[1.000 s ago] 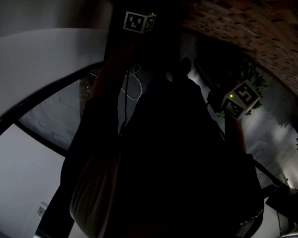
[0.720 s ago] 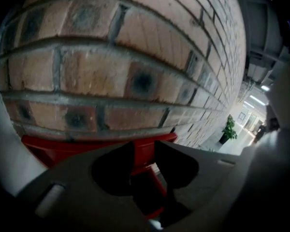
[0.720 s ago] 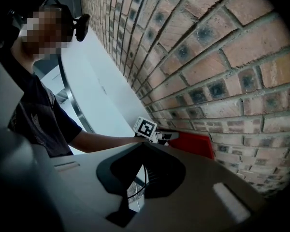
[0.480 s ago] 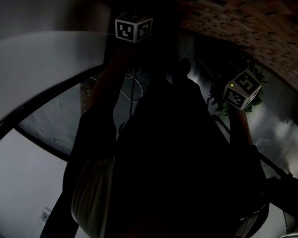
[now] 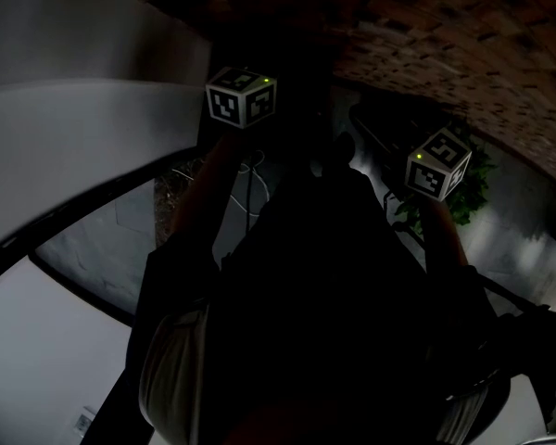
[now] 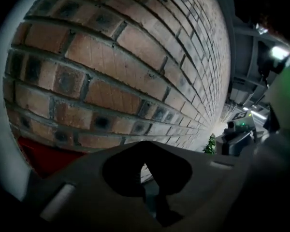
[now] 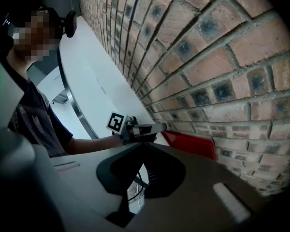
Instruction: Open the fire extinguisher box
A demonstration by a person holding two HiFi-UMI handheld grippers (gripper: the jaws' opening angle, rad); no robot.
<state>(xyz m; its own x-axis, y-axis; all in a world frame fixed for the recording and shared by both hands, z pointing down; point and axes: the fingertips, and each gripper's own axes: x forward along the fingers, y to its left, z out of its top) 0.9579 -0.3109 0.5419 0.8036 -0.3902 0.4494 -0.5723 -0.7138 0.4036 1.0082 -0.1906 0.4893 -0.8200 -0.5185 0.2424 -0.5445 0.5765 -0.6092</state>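
The red fire extinguisher box (image 7: 189, 144) sits low on the brick wall (image 6: 125, 57); only its top edge (image 6: 41, 156) shows past my jaws. My left gripper (image 6: 145, 167) is shut with nothing between its jaws. In the right gripper view it (image 7: 154, 128) hangs just left of the box, level with its top and apart from it. My right gripper (image 7: 144, 146) is shut and empty, farther back along the wall. The head view is very dark: only the left marker cube (image 5: 241, 95) and the right marker cube (image 5: 437, 162) stand out.
A person's arm and dark shirt (image 7: 34, 120) fill the left of the right gripper view. A white curved wall (image 5: 83, 128) runs to the left. A white cable (image 5: 252, 170) hangs below the left cube, and a green plant (image 5: 468, 188) stands by the right one.
The left marker cube has come nearer the head camera and looks larger, so the left gripper has risen. The right cube has barely shifted.
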